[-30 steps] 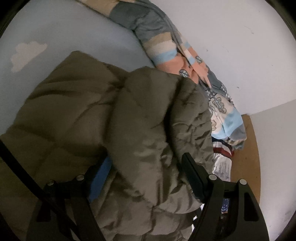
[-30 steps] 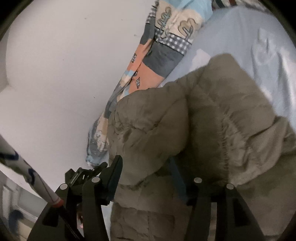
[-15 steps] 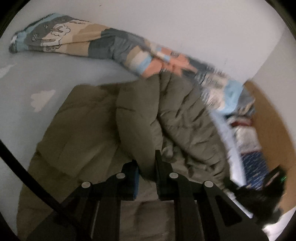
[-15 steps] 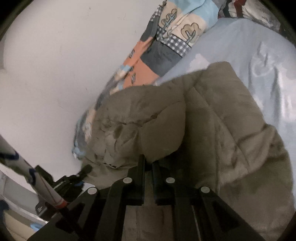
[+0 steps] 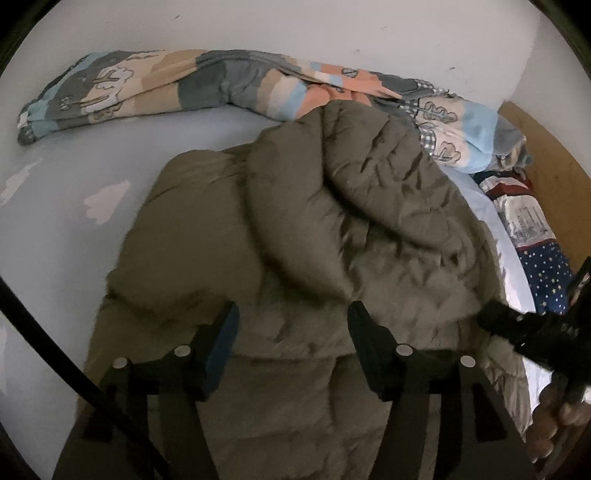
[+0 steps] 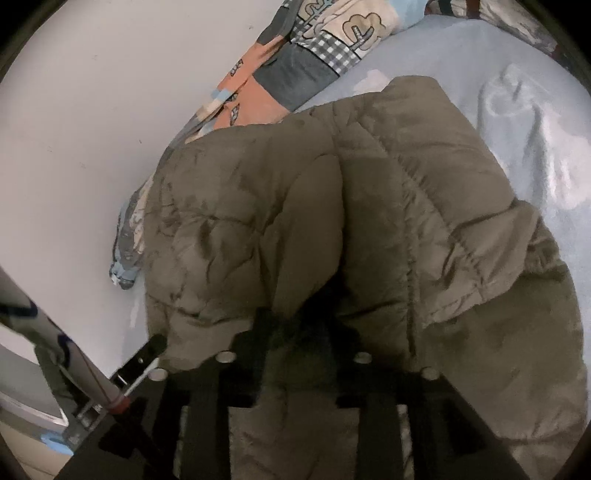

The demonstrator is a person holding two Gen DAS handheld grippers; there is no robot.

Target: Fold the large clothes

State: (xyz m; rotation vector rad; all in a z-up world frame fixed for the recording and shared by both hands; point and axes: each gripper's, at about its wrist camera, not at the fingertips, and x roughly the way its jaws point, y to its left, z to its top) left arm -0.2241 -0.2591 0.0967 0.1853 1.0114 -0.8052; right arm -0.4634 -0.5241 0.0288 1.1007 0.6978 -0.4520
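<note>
A pale blue bed sheet (image 5: 55, 229) with faint cloud shapes covers the mattress and fills most of both views, running up to a white wall (image 5: 295, 26). On the sheet lies the olive padded jacket (image 5: 332, 229), bulky and quilted, with one part folded over on top of the rest, so a thick rounded ridge runs down its middle; in the right wrist view the same jacket (image 6: 369, 221) spreads from near the wall side out across the sheet. Behind it, along the wall, a patchwork quilt (image 5: 147, 88) in blue, grey, peach and beige lies bunched in a long roll, and the jacket's far edge touches it. Near the wooden bed frame (image 5: 546, 162) sits a star-printed blue cloth (image 5: 546, 273). The left gripper (image 5: 291, 332) hovers over the jacket's near part with its jaws spreading apart, the pads clear of the fabric. The right gripper (image 6: 295, 343) is blurred, its jaws opening with a puff of jacket bulging between them.
</note>
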